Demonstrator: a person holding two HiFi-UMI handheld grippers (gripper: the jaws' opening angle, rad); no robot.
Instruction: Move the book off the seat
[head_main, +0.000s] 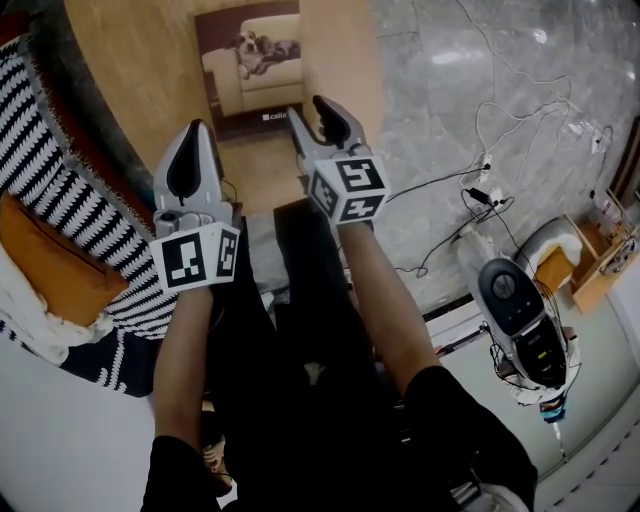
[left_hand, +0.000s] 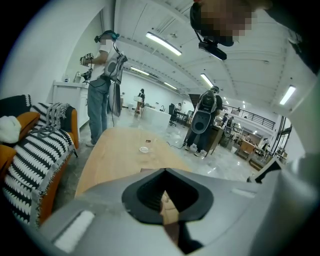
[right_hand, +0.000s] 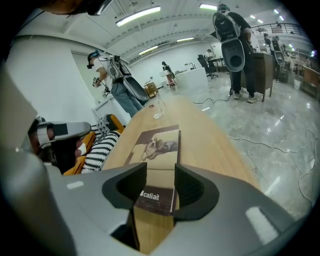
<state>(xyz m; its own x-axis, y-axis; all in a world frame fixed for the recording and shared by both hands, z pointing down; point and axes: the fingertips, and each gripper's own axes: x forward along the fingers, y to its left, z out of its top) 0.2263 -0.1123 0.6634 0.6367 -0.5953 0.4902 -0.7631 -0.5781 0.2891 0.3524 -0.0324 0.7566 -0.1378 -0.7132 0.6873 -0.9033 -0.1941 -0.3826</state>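
A: Checking book (right_hand: 157, 145) first. Where's it lie?
B: Flat on wooden table (right_hand: 215, 140), cover up, dog-on-sofa pic showing. Head view: book (head_main: 255, 55) at top centre of frame, long side running away from the person.
A: And R gripper (right_hand: 160, 170)?
B: Fingers (right_hand: 192, 190) released, spread apart. In right gripper view the book's near end, the dark strip w/ white print, shows in the gap btwn them, lower centre of frame. One finger each side of that strip. Whether the pads touch the cover: can't tell.
A: Head view agree?
B: Yes. R gripper (head_main: 306, 105) sits at book's lower right corner, upper centre of frame, tips overlapping the near edge.
A: L gripper (left_hand: 165, 172)?
B: Fingers clenched, tips meeting, nothing btwn. Only a sliver of table shows thru the slit behind the tips. In head view L gripper (head_main: 198, 128) is left of the R one and lower in frame, near book's lower left corner but apart from it.
A: Anything else close?
B: Sofa w/ black-white striped throw (head_main: 50, 170) down left edge of head view, orange cushion (head_main: 45, 265) below it. Book's well apart from both. Cables (head_main: 470, 190) on grey floor at right.
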